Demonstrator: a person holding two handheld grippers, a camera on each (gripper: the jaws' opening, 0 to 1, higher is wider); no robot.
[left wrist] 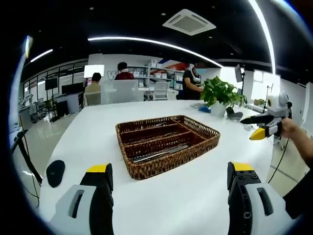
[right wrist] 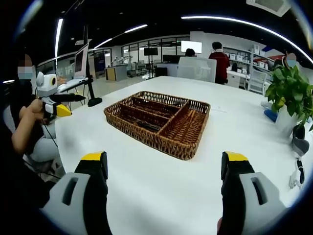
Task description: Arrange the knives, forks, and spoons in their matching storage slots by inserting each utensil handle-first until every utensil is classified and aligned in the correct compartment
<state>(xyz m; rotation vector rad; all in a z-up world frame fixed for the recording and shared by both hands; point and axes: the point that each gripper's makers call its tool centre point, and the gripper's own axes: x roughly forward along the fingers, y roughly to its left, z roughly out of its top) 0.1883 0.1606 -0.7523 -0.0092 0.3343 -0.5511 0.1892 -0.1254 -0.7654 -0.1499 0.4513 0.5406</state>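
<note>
A brown woven basket (left wrist: 167, 145) with long slots sat in the middle of the white tabletop (left wrist: 93, 132). Some shiny utensils (left wrist: 159, 154) lay in the slot nearest the left gripper view, and something dark and thin lay in another slot in the right gripper view, but it was too small to tell if these were knives, forks or spoons. No loose utensils could be seen on the tabletop around the basket. So it looked like either the sorting was nearly done, or the next piece had to be found first. The next move would call for finding a utensil, grabbing it by the right end, and sliding it handle-first into its matching slot. The left tool (left wrist: 169, 182) was open wide and held nothing, hanging above the tabletop near the basket's short end. The right tool (right wrist: 165, 174) was open wide too, and empty, pointing at the basket from another side. In the left gripper view, the right tool also showed far off to the side, held by a hand (left wrist: 289, 127). A green plant (left wrist: 221, 93) in a white pot stood beyond the basket, and a small black thing (left wrist: 55, 172) lay near the tabletop's edge.
</note>
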